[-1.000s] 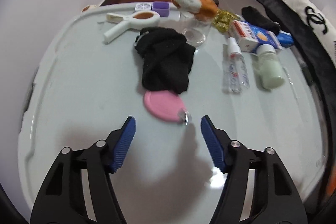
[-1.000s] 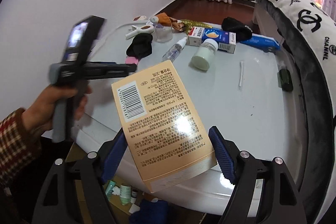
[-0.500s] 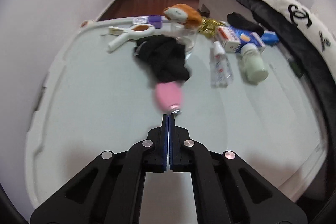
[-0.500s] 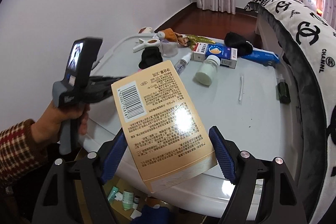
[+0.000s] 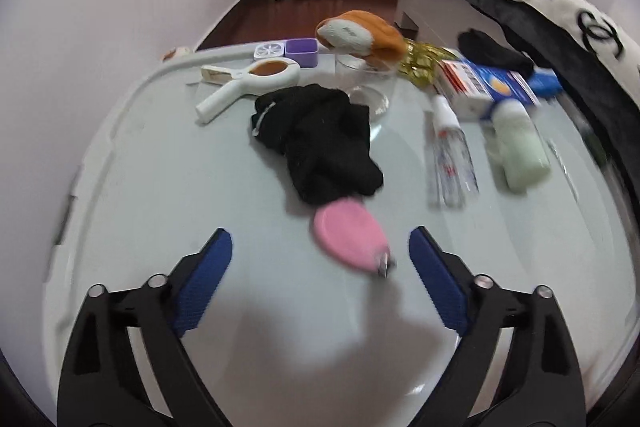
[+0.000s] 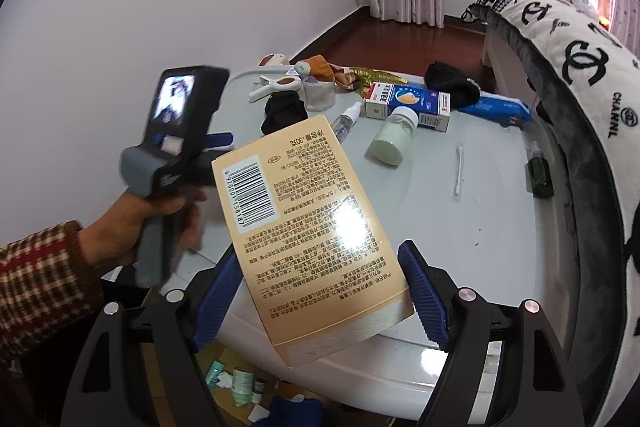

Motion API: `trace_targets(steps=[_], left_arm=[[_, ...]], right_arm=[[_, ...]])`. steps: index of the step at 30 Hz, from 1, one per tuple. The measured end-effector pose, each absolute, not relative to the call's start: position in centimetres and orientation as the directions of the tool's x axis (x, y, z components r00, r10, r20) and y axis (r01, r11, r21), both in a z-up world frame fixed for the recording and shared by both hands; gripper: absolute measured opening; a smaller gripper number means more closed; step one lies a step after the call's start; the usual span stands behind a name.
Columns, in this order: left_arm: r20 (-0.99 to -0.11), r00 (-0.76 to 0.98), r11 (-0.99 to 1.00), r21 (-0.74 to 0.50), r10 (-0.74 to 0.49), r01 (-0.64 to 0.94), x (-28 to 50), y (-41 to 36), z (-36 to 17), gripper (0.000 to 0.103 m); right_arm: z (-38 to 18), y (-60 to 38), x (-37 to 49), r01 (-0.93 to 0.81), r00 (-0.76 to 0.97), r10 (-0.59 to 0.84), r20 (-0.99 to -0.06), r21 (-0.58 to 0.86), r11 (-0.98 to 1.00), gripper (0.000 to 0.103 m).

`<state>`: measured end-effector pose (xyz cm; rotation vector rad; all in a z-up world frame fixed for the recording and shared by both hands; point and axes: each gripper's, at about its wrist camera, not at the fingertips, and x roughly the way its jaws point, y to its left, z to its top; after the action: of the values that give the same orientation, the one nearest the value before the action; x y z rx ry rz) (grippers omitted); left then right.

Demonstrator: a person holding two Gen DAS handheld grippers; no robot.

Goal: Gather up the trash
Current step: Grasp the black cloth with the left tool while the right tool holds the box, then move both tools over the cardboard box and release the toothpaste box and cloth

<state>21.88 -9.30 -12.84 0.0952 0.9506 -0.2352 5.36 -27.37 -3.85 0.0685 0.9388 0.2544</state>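
We held one tan carton [image 6: 308, 247] clamped in our right gripper [image 6: 320, 291] above the table [image 6: 480, 227] edge; our left gripper [image 5: 320, 275] stood apart, empty, over one pink case [image 5: 348, 235] beside one black sock [image 5: 320, 135]; two bottles [image 5: 450, 151] lay nearby.

In my left wrist view the pale worktop [image 5: 168, 187] fills the middle of the frame. On it a black cloth [image 5: 320, 143] lies at centre, its lower edge over a pink oval case [image 5: 348, 233]. A white clip [image 5: 248, 83] lies at upper left and a clear glass [image 5: 366, 89] above the cloth. Right of centre lie a spray bottle [image 5: 450, 151], a green bottle [image 5: 518, 151] and a medicine box [image 5: 480, 87].
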Motion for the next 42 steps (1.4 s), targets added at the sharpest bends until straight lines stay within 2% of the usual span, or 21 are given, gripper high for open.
trace_targets(steps=[7, 8, 9, 11, 14, 18, 22, 28, 29, 31, 33, 34, 35, 37, 42], left_arm=[[-0.805, 0.583, 0.983, -0.003, -0.112, 0.184, 27.2, -10.1, -12.7, 0.088], [-0.807, 0.576, 0.983, -0.03, -0.13, 0.18, 27.9, -10.0, -13.0, 0.07], [-0.814, 0.56, 0.981, -0.063, -0.155, 0.181, 28.5, -9.8, -13.3, 0.047], [-0.818, 0.553, 0.981, -0.07, -0.161, 0.183, 28.8, -9.5, -13.0, 0.021], [-0.809, 0.566, 0.98, -0.055, -0.157, 0.193, 26.8, -8.7, -12.0, 0.018], [-0.783, 0.59, 0.972, -0.077, -0.196, 0.222, 22.6, -6.7, -9.3, 0.018], [-0.77, 0.6, 0.949, -0.025, -0.22, 0.316, 15.3, -5.3, -6.1, 0.018], [-0.87, 0.424, 0.87, -0.012, -0.251, 0.492, 2.3, -4.7, -8.5, 0.021], [-0.887, 0.388, 0.862, -0.02, -0.249, 0.507, 0.5, -4.7, -9.4, 0.024], [-0.922, 0.31, 0.851, -0.037, -0.231, 0.523, -1.9, -5.2, -11.2, 0.044], [-0.941, 0.268, 0.848, -0.038, -0.209, 0.529, -3.6, -5.3, -12.4, 0.069], [-0.944, 0.275, 0.848, -0.007, -0.18, 0.53, -4.4, -5.3, -12.6, 0.075], [-0.945, 0.287, 0.844, 0.024, -0.156, 0.537, -4.8, -5.5, -12.7, 0.078], [-0.939, 0.314, 0.828, 0.061, -0.142, 0.558, -4.8, -6.0, -12.1, 0.078], [-0.881, 0.414, 0.869, 0.008, -0.227, 0.494, -2.1, -5.2, -8.4, 0.078]], right_arm=[[-4.3, -27.8, 5.8, -0.188, 0.545, 0.258, -0.797, 0.184, 0.965, 0.077], [-4.4, -27.7, 5.8, -0.189, 0.544, 0.258, -0.799, 0.183, 0.965, 0.077], [-4.4, -27.6, 5.9, -0.19, 0.54, 0.26, -0.8, 0.185, 0.964, 0.077], [-4.5, -27.7, 5.9, -0.191, 0.537, 0.262, -0.802, 0.187, 0.964, 0.077], [-4.4, -27.9, 5.9, -0.189, 0.54, 0.26, -0.8, 0.186, 0.964, 0.077], [-4.1, -27.6, 5.4, -0.204, 0.544, 0.266, -0.796, 0.182, 0.962, 0.077], [-3.7, -26.6, 3.7, -0.225, 0.549, 0.266, -0.792, 0.166, 0.96, 0.077], [-6.4, -23.6, -1.4, -0.24, 0.463, 0.294, -0.836, 0.201, 0.95, 0.077], [-7.7, -22.8, -2.8, -0.241, 0.424, 0.293, -0.857, 0.206, 0.949, 0.077], [-9.7, -21.9, -4.7, -0.23, 0.367, 0.284, -0.886, 0.21, 0.95, 0.078], [-12.4, -21.4, -6.4, -0.188, 0.291, 0.27, -0.918, 0.221, 0.957, 0.079], [-13.3, -21.4, -7.0, -0.171, 0.263, 0.268, -0.927, 0.228, 0.958, 0.084], [-14.3, -21.3, -7.5, -0.16, 0.222, 0.271, -0.937, 0.239, 0.958, 0.086], [-14.4, -21.6, -8.0, -0.143, 0.23, 0.272, -0.934, 0.244, 0.959, 0.086], [-12.2, -23.6, -6.9, -0.091, 0.33, 0.27, -0.904, 0.254, 0.963, 0.086]])
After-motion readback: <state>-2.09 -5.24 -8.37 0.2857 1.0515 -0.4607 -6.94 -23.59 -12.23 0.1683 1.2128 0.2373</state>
